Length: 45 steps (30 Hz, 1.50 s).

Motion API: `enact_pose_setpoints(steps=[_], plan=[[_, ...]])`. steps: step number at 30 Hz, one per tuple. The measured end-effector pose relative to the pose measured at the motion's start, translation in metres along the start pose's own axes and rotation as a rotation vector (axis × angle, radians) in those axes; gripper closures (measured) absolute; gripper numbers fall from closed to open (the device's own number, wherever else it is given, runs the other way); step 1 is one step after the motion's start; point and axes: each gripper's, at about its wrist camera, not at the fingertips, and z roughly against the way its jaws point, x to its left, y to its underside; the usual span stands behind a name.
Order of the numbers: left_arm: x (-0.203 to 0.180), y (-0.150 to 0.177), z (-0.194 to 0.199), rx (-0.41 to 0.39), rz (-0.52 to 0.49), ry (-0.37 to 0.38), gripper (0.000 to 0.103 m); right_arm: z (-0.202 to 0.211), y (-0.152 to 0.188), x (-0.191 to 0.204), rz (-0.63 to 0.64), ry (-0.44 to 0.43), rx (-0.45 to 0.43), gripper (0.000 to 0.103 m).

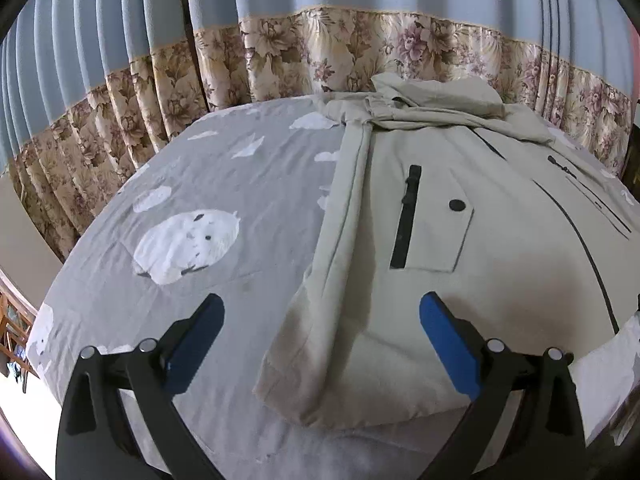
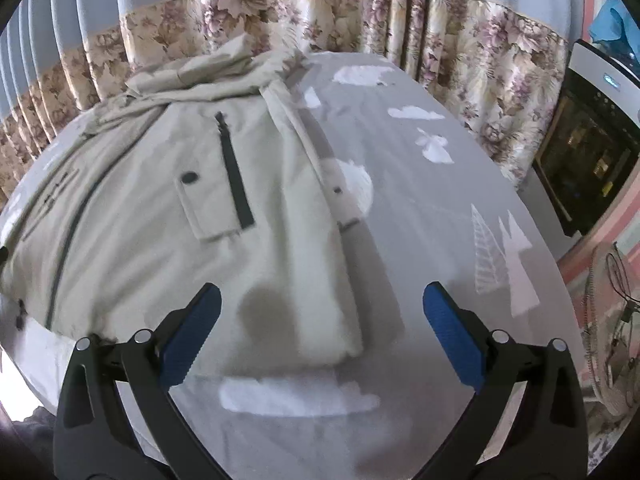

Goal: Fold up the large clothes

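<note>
A large beige hooded jacket (image 1: 460,248) lies spread front-up on a bed with a grey sheet (image 1: 224,184). It has black zips and a flap pocket with a black snap. Its sleeve (image 1: 328,280) lies folded down along its left side. My left gripper (image 1: 322,310) is open and empty, above the sleeve cuff and the jacket's lower left hem. In the right wrist view the jacket (image 2: 160,208) fills the left half and the sheet (image 2: 432,208) the right. My right gripper (image 2: 322,300) is open and empty, above the jacket's lower right corner.
Blue and floral curtains (image 1: 280,52) hang close behind the bed. A dark appliance with a white top (image 2: 592,152) and a standing fan (image 2: 616,320) stand to the right of the bed. Wooden furniture (image 1: 14,328) shows at the far left.
</note>
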Motion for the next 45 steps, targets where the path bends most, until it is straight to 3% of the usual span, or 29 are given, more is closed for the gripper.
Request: enact_pose_setpoints(steps=[2,8,10,14,16,19,22,23,25,26,28,30,37,45], plan=[[0.002,0.003,0.0,0.006,0.008,0.001,0.005,0.001,0.004,-0.002,-0.001,0.001,0.005,0.008],[0.002,0.008,-0.001,0.011,0.001,0.009,0.005,0.001,0.016,-0.003,0.001,-0.055,-0.001,0.036],[0.0,0.009,-0.003,0.018,0.003,0.019,0.005,0.0,0.013,0.003,0.011,-0.072,-0.007,0.053],[-0.01,0.011,-0.007,0.034,-0.019,0.055,0.005,-0.001,0.007,0.007,0.024,-0.072,-0.007,0.07],[-0.015,0.012,-0.009,0.041,-0.034,0.06,0.005,0.001,0.004,0.006,0.022,-0.094,-0.008,0.088],[-0.021,0.01,-0.012,0.047,-0.05,0.061,0.006,0.006,0.002,0.011,0.045,-0.1,-0.021,0.092],[-0.025,0.006,-0.014,0.048,-0.056,0.107,0.023,0.008,0.0,0.015,0.058,-0.098,-0.028,0.093],[-0.027,0.004,-0.013,0.046,-0.058,0.114,0.033,0.008,0.0,0.014,0.054,-0.103,-0.031,0.093],[-0.028,0.003,-0.013,0.04,-0.054,0.121,0.066,0.009,-0.001,0.012,0.043,-0.113,-0.032,0.093],[-0.025,0.002,-0.014,0.042,-0.036,0.123,0.072,0.009,-0.002,0.011,0.036,-0.121,-0.034,0.093],[-0.015,0.0,-0.014,0.04,0.004,0.125,0.096,0.011,-0.003,0.009,0.031,-0.131,-0.039,0.093],[-0.004,-0.003,-0.013,0.045,0.042,0.153,0.099,0.013,-0.005,0.01,0.035,-0.139,-0.046,0.093],[0.005,-0.023,0.014,-0.026,0.017,0.117,0.101,0.032,-0.022,0.006,0.016,-0.197,-0.096,0.094],[0.012,-0.097,0.029,-0.149,-0.054,0.147,0.101,0.058,-0.093,0.016,0.099,-0.243,-0.228,0.095]])
